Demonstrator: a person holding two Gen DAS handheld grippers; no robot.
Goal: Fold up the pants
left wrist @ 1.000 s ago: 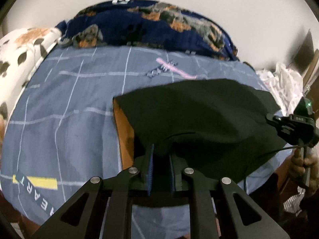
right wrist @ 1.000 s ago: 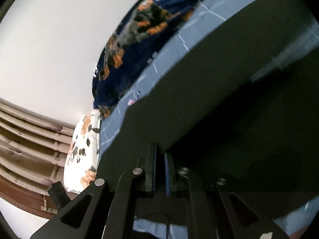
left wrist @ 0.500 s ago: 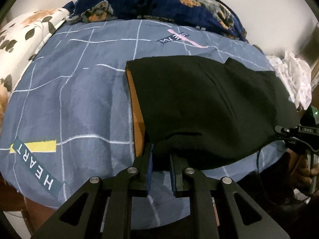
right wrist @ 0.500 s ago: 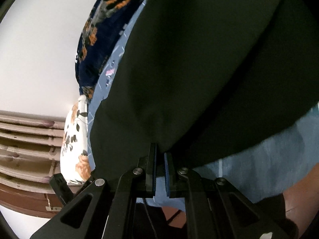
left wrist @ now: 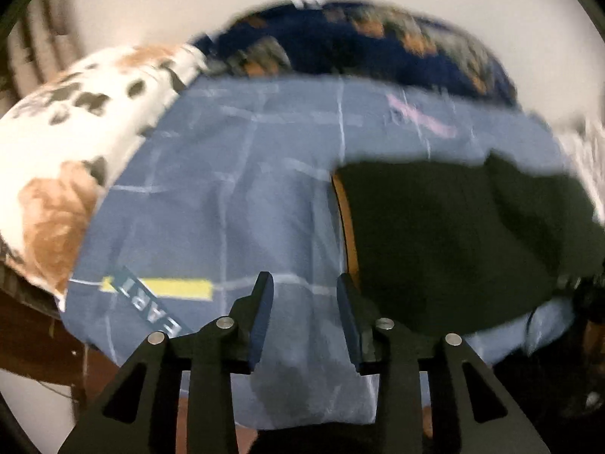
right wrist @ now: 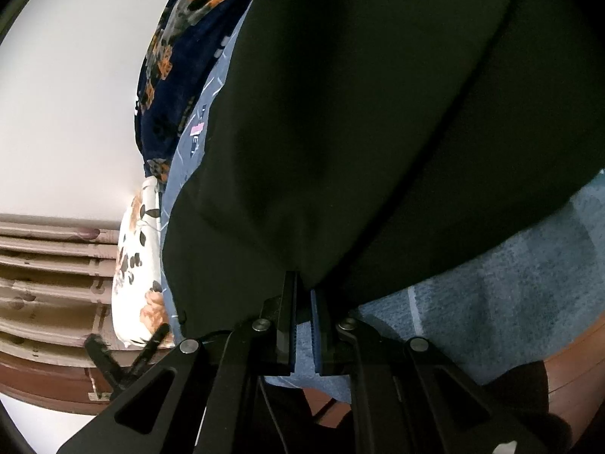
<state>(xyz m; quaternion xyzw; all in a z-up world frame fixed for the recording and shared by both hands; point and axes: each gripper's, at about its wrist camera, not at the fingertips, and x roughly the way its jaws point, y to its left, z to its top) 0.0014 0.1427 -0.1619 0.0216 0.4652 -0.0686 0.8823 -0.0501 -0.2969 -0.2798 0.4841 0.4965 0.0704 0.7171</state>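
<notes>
The black pants [left wrist: 453, 242] lie folded on the blue checked bed sheet [left wrist: 234, 204], with an orange inner edge showing along their left side. My left gripper [left wrist: 304, 287] is open and empty, just left of the pants' near corner, above the sheet. In the right wrist view the pants [right wrist: 378, 113] fill most of the frame. My right gripper [right wrist: 303, 283] is nearly closed at the pants' near hem; the jaws stand a narrow gap apart and only sheet shows between them.
A white floral pillow [left wrist: 64, 159] lies at the left and a dark blue floral blanket [left wrist: 359, 49] at the back by the wall. White crumpled cloth [left wrist: 582, 140] sits at the far right. The wooden headboard [right wrist: 49, 283] and bed edge show in the right wrist view.
My left gripper has let go of the pants, opened and swung left. The pants now lie flat on the sheet. My right gripper's jaws have parted slightly at the hem.
</notes>
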